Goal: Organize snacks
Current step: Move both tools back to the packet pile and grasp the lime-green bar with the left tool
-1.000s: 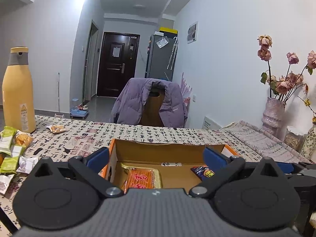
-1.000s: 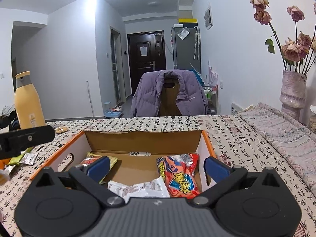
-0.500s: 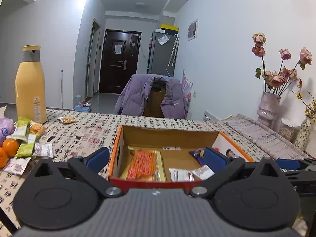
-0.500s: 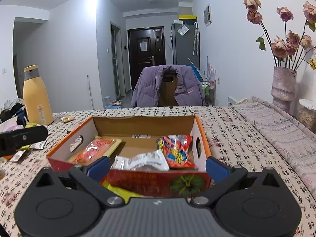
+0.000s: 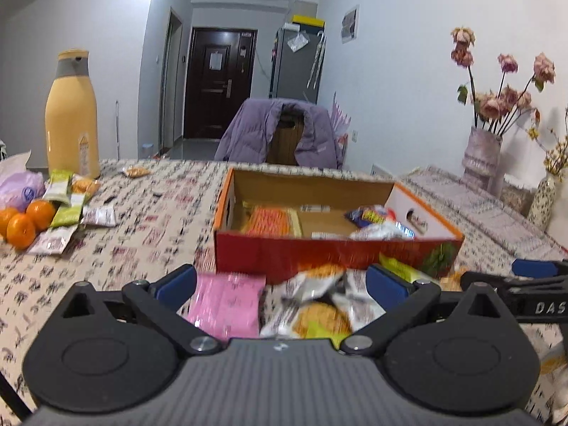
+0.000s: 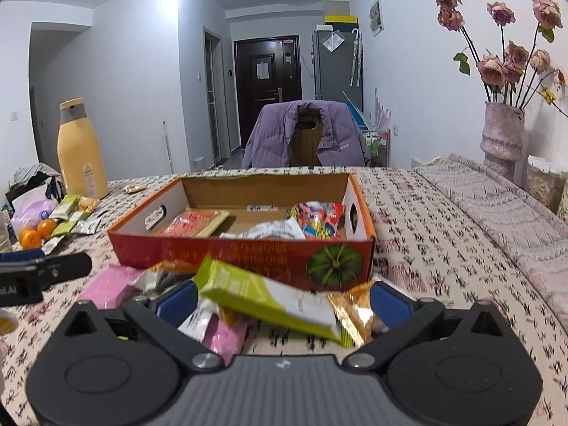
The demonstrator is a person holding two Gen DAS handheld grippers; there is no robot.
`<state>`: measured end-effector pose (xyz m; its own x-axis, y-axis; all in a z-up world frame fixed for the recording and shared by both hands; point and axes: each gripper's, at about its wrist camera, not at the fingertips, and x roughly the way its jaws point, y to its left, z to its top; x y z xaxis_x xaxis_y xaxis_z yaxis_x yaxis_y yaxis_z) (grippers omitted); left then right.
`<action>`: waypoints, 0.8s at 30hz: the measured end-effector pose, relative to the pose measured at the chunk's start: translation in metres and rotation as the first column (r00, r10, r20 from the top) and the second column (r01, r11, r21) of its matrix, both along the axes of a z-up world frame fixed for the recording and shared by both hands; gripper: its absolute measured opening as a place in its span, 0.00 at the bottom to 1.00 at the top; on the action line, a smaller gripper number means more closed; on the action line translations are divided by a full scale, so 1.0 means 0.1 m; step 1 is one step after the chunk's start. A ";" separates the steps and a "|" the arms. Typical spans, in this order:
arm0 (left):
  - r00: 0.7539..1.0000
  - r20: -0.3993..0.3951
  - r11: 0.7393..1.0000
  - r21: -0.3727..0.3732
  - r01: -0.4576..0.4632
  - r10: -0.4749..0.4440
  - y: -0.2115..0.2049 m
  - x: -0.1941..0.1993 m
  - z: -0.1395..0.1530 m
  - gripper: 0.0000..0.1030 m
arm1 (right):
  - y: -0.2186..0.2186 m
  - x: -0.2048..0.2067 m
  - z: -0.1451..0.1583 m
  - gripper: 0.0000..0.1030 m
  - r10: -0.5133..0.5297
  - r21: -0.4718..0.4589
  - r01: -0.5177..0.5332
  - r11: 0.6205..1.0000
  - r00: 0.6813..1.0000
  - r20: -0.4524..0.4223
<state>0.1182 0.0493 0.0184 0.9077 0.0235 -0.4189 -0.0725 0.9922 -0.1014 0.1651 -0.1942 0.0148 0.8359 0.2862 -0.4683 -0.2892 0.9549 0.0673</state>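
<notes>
An open cardboard box [image 5: 330, 252] [image 6: 248, 254] with a red front holds an orange packet [image 5: 271, 220] [image 6: 193, 222], a red-blue packet [image 6: 317, 220] and a white packet [image 6: 269, 230]. A pile of loose snacks lies on the table before the box: a pink packet [image 5: 225, 301], a white-orange packet [image 5: 319, 316], a green bar [image 6: 269, 301]. My left gripper [image 5: 280, 282] is open over the pink and white packets. My right gripper [image 6: 284, 300] is open over the green bar. Neither holds anything.
A yellow bottle [image 5: 72, 117] [image 6: 82, 151] stands at the far left. Oranges [image 5: 21, 222], green bars [image 5: 62, 191] and small packets lie near it. A vase of roses [image 6: 502, 135] stands at the right. A chair with a purple jacket [image 6: 307, 138] is behind the table.
Both grippers have drawn back from the box. The box now lies farther ahead and the pile of loose snacks in front of it has come into view.
</notes>
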 end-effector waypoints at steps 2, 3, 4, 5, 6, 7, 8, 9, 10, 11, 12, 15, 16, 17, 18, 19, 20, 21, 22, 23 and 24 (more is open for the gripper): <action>1.000 -0.022 1.000 0.001 0.004 -0.004 -0.01 -0.03 -0.06 1.00 | -0.01 -0.04 -0.04 1.00 0.000 0.001 0.000 1.000 1.000 -0.011; 0.999 -0.034 1.000 0.001 0.008 -0.008 -0.01 -0.05 -0.10 1.00 | -0.02 -0.07 -0.07 1.00 0.001 0.002 -0.001 1.000 1.000 -0.018; 0.999 -0.044 1.000 0.002 0.012 -0.012 -0.02 -0.05 -0.13 1.00 | -0.03 -0.08 -0.09 1.00 0.001 0.000 -0.001 1.000 1.000 -0.023; 0.998 -0.055 1.000 0.003 0.017 -0.016 -0.03 -0.07 -0.17 1.00 | -0.03 -0.10 -0.12 1.00 0.001 -0.003 -0.001 1.000 1.000 -0.028; 0.998 -0.065 1.000 0.002 0.021 -0.020 -0.03 -0.08 -0.20 1.00 | -0.04 -0.12 -0.14 1.00 0.000 -0.007 0.000 1.000 0.999 -0.032; 0.997 -0.077 1.000 0.002 0.025 -0.024 -0.04 -0.09 -0.24 1.00 | -0.04 -0.14 -0.17 1.00 -0.001 -0.011 0.000 1.000 0.999 -0.038; 0.996 -0.087 1.000 0.002 0.029 -0.028 -0.05 -0.10 -0.27 1.00 | -0.05 -0.16 -0.19 1.00 -0.001 -0.013 0.001 1.000 0.999 -0.043; 0.995 -0.096 0.999 0.003 0.032 -0.032 -0.05 -0.10 -0.30 1.00 | -0.06 -0.18 -0.22 1.00 -0.001 -0.014 0.000 1.000 0.999 -0.048; 0.994 -0.105 0.999 0.005 0.037 -0.036 -0.06 -0.11 -0.33 1.00 | -0.07 -0.20 -0.25 1.00 -0.002 -0.015 0.001 1.000 0.999 -0.053; 0.993 -0.112 0.999 0.010 0.037 -0.036 -0.08 -0.11 -0.37 1.00 | -0.08 -0.21 -0.27 1.00 -0.004 -0.015 0.003 1.000 0.998 -0.058; 0.992 -0.122 0.999 0.018 0.033 -0.031 -0.09 -0.11 -0.40 1.00 | -0.09 -0.23 -0.30 1.00 -0.005 -0.015 0.005 1.000 0.998 -0.064; 0.989 -0.147 0.999 0.021 0.026 -0.022 -0.10 -0.11 -0.49 0.97 | -0.11 -0.26 -0.38 1.00 -0.011 -0.016 0.010 1.000 0.996 -0.083; 0.988 -0.152 0.999 0.019 0.029 -0.026 -0.11 -0.11 -0.51 0.93 | -0.12 -0.28 -0.41 1.00 -0.013 -0.015 0.012 1.000 0.996 -0.090; 0.987 -0.159 0.999 0.018 0.033 -0.029 -0.11 -0.11 -0.53 0.88 | -0.14 -0.29 -0.43 1.00 -0.015 -0.014 0.014 1.000 0.995 -0.096; 0.986 -0.164 0.999 0.019 0.037 -0.033 -0.12 -0.11 -0.55 0.85 | -0.15 -0.29 -0.45 1.00 -0.017 -0.012 0.015 1.000 0.995 -0.101; 0.985 -0.169 0.999 0.017 0.044 -0.041 -0.13 -0.12 -0.57 0.81 | -0.16 -0.30 -0.47 1.00 -0.019 -0.011 0.018 1.000 0.994 -0.106; 0.984 -0.171 0.999 0.016 0.049 -0.046 -0.14 -0.12 -0.58 0.76 | -0.17 -0.31 -0.49 1.00 -0.021 -0.010 0.020 1.000 0.994 -0.110; 0.984 -0.171 0.998 0.013 0.056 -0.053 -0.15 -0.12 -0.59 0.73 | -0.17 -0.31 -0.50 1.00 -0.023 -0.008 0.022 1.000 0.993 -0.114; 0.984 -0.167 0.998 0.008 0.067 -0.065 -0.16 -0.13 -0.59 0.66 | -0.17 -0.32 -0.51 1.00 -0.024 -0.007 0.024 1.000 0.993 -0.117; 0.984 -0.161 0.997 0.000 0.078 -0.077 -0.16 -0.13 -0.59 0.58 | -0.18 -0.33 -0.52 1.00 -0.026 -0.006 0.025 1.000 0.992 -0.120; 0.983 -0.160 0.996 -0.007 0.089 -0.089 -0.17 -0.13 -0.59 0.55 | -0.18 -0.33 -0.53 1.00 -0.026 -0.005 0.026 1.000 0.992 -0.121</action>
<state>0.1050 0.0328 -0.0411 0.8276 -0.0543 -0.5587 0.0008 0.9954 -0.0955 0.1323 -0.2122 -0.0381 0.7800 0.2633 -0.5678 -0.2543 0.9623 0.0968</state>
